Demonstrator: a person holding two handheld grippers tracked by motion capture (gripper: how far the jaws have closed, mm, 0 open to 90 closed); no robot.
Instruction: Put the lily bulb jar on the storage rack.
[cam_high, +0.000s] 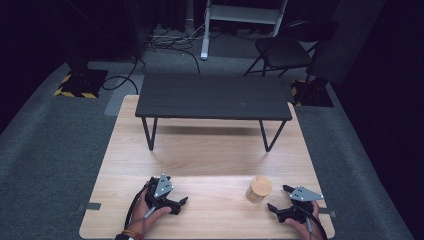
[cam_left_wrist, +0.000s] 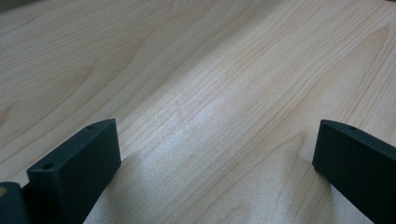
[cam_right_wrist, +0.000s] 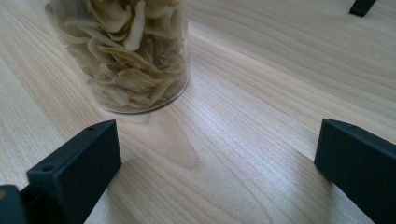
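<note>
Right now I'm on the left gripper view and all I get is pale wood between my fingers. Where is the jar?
Observer: The clear round jar with a wooden lid stands on the light wooden table, to the right of your left gripper.
Operator: What's in it?
Observer: Pale dried flakes, seen through its wall in the right gripper view.
Operator: Is the right gripper holding it?
Observer: No. The right gripper has its fingers wide open, and the jar stands just ahead of them, apart from both.
</note>
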